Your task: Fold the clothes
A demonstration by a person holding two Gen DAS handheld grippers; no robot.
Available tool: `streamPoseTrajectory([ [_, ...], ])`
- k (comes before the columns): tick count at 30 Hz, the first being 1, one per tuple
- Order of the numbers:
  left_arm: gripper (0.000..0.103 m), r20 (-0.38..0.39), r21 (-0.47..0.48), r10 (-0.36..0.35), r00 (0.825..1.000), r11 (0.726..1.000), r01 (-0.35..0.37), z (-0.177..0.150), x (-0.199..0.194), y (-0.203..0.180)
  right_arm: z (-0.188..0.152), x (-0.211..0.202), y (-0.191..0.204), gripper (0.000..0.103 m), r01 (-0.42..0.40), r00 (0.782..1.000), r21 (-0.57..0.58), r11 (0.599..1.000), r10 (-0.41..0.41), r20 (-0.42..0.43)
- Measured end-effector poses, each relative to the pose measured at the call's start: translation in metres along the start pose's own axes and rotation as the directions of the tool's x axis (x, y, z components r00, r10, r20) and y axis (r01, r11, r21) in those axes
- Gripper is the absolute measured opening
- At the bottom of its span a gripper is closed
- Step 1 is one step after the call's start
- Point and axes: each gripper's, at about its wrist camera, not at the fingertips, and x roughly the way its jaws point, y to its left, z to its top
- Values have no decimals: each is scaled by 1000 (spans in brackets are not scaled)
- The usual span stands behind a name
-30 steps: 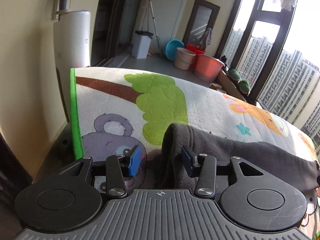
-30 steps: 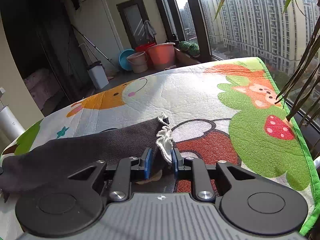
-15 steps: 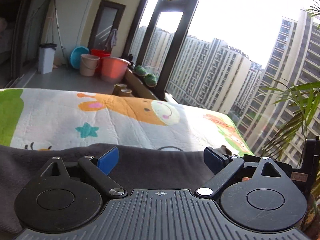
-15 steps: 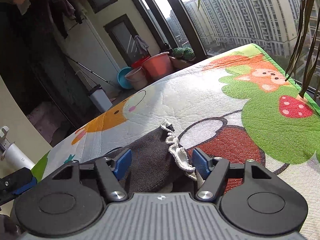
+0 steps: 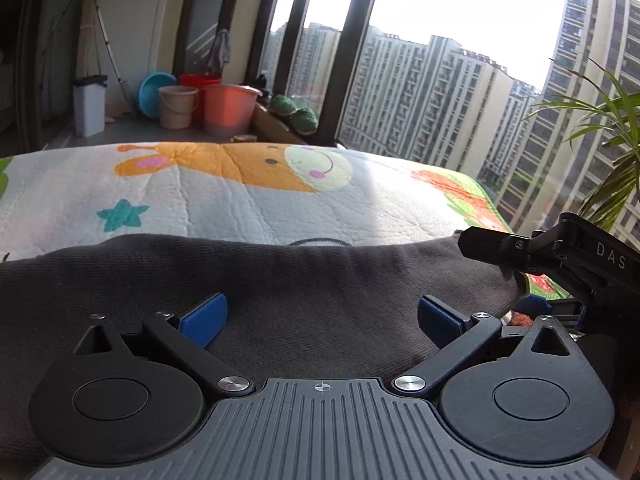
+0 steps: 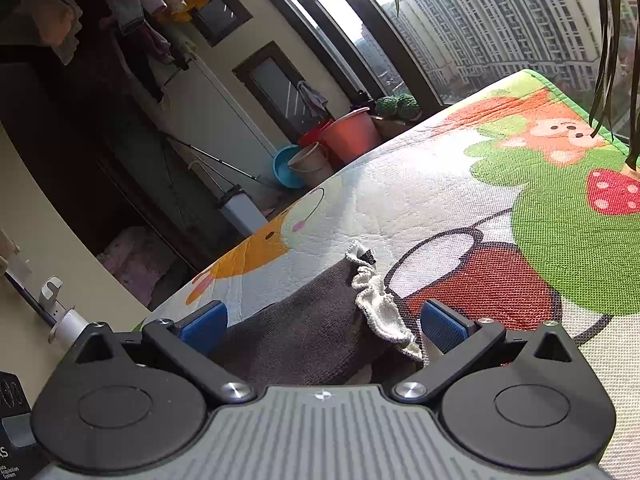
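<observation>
A dark grey garment lies folded in a long band on the cartoon play mat. My left gripper is open just above the middle of the band and holds nothing. My right gripper is open over the garment's end, where a cream ruffled waistband shows between the blue pads. The right gripper's body also shows at the right edge of the left wrist view.
The mat has a green border at the right. Beyond the far edge stand buckets, a blue basin and a white bin. Palm leaves hang at the right by the window.
Both grippers opened and let go of the garment. The left gripper swung from the garment's left end to face its middle. The right gripper tilted and backed off a little.
</observation>
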Motion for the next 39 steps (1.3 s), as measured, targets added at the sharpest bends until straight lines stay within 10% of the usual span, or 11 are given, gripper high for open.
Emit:
streamPoseTrajectory([
  [18, 103, 12, -23, -20, 1000, 1000, 21, -2, -2, 3, -4, 7, 22, 103, 94, 995, -128, 987, -98, -29],
  [28, 103, -30, 151, 98, 995, 984, -93, -7, 4, -25, -15, 26, 60, 103, 268, 943, -392, 880, -323, -80],
  [33, 103, -28, 124, 74, 997, 990, -70, -7, 3, -18, 0, 5, 25, 103, 164, 982, -150, 975, -176, -70],
  [39, 103, -30, 128, 76, 997, 989, -71, -6, 4, -19, 4, -3, 7, 103, 68, 995, -83, 994, -74, -69],
])
